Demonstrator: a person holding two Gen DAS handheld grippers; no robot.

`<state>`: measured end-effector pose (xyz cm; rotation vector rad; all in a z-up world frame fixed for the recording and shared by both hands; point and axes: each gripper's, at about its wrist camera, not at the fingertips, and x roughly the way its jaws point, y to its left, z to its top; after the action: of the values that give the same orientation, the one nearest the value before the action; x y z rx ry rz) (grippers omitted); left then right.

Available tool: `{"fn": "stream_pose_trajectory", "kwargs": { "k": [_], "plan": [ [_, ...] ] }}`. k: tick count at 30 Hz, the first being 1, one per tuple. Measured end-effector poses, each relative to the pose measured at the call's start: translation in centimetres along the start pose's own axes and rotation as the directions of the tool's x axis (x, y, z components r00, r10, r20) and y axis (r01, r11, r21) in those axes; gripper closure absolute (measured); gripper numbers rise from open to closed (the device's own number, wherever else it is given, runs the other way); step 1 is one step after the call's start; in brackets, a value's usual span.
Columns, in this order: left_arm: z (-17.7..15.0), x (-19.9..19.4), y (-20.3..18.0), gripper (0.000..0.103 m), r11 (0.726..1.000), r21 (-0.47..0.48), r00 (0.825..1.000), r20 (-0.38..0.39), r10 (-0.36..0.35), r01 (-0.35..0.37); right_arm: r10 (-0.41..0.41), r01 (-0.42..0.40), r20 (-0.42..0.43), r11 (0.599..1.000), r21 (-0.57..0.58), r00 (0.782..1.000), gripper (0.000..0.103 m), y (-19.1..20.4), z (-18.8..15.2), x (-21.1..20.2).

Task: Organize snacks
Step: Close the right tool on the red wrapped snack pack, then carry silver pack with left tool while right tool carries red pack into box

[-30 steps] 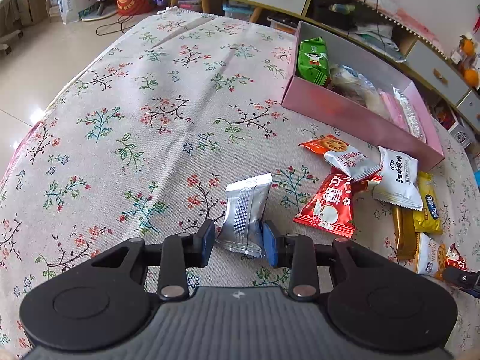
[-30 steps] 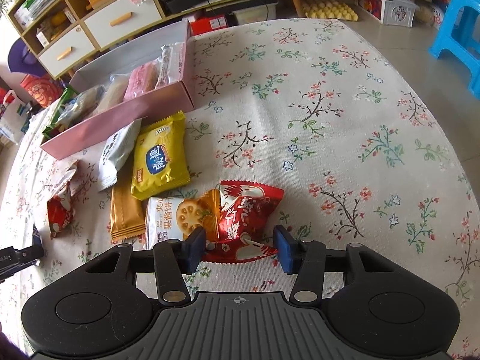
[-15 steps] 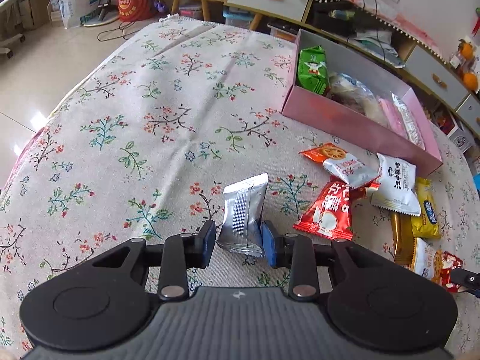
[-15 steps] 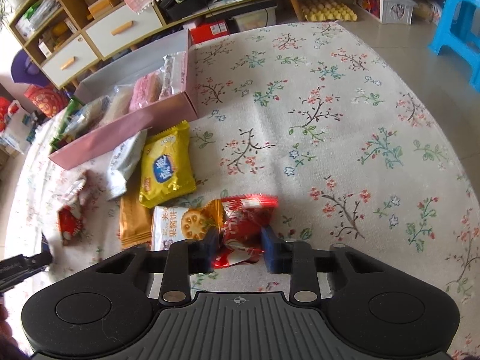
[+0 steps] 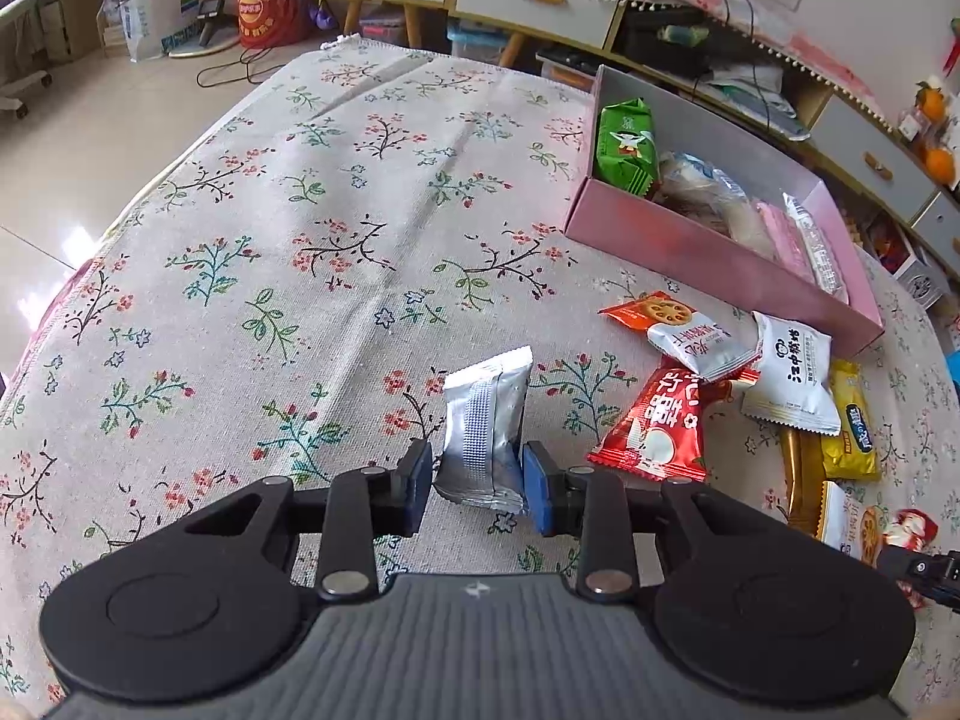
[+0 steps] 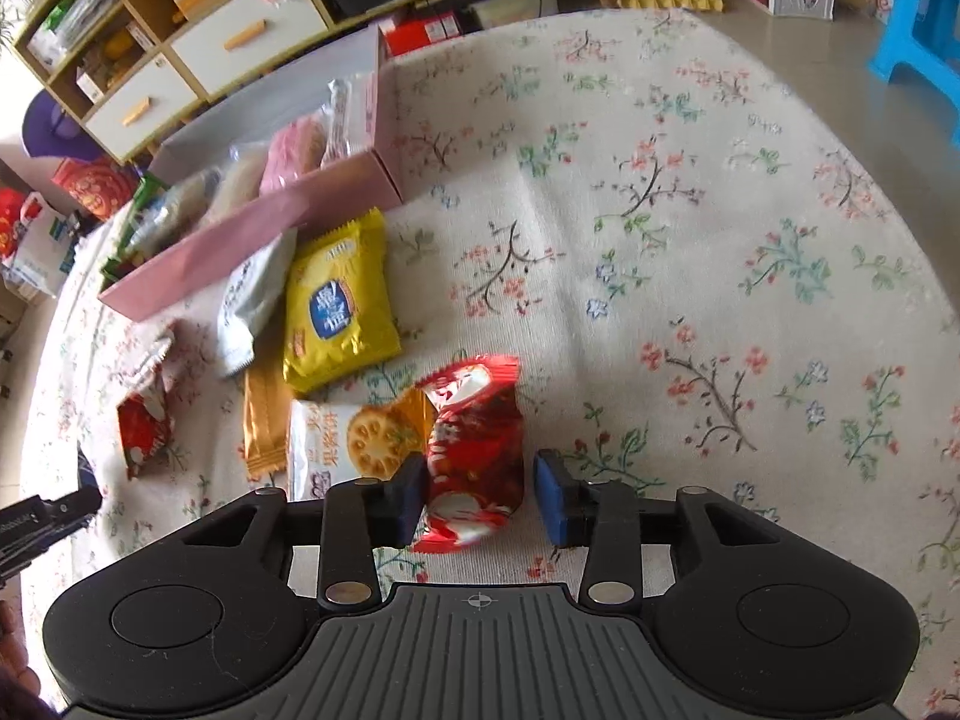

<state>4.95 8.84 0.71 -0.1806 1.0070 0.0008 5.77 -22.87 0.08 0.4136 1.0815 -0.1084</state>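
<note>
A silver foil packet (image 5: pixel 486 420) stands up from the flowered tablecloth (image 5: pixel 300 252) with my left gripper (image 5: pixel 477 477) shut on its lower end, both blue pads against its sides. My right gripper (image 6: pixel 480 495) has its jaws opening around a crumpled red snack packet (image 6: pixel 474 438). The left pad still touches the packet, while the right pad stands clear of it. The pink box (image 5: pixel 720 264) lies at the back right with a green packet (image 5: pixel 624 144) and several wrapped snacks inside; the right wrist view also shows the pink box (image 6: pixel 240 246).
Loose packets lie between the grippers: a red one (image 5: pixel 654 420), a white one (image 5: pixel 792 372), a yellow one (image 6: pixel 339 300), a cookie packet (image 6: pixel 342 444) and a gold bar (image 6: pixel 264 420). Cabinets stand behind the table, and a blue stool (image 6: pixel 918 18) is at the far right.
The right jaws squeezed the red packet, crumpling it narrower and taller, then widened again so the right pad came off it. The left gripper keeps its hold on the silver packet.
</note>
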Motion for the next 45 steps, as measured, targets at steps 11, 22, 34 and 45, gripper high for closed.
{"fn": "stream_pose_trajectory", "kwargs": {
  "k": [11,22,34,45],
  "plan": [
    [0.1,-0.3,0.1,0.073,1.0,-0.006,1.0,0.006,-0.009,0.009,-0.027,0.028,0.012,0.999,-0.041,1.0,0.072,0.4,-0.2,-0.5],
    [0.1,-0.6,0.0,0.074,1.0,0.005,1.0,0.022,-0.01,0.009,-0.022,0.025,0.093,0.999,-0.034,0.995,0.074,0.4,0.2,-2.4],
    [0.4,-1.5,-1.1,0.075,0.999,0.048,0.997,0.071,-0.021,0.018,0.03,-0.02,0.142,0.997,-0.073,0.989,0.074,1.7,0.5,-3.6],
    [1.3,-2.5,-1.8,0.075,0.996,0.039,0.99,0.116,-0.081,0.077,0.081,-0.068,0.14,0.993,-0.093,0.987,0.074,2.7,1.3,-3.9]
  ]
}}
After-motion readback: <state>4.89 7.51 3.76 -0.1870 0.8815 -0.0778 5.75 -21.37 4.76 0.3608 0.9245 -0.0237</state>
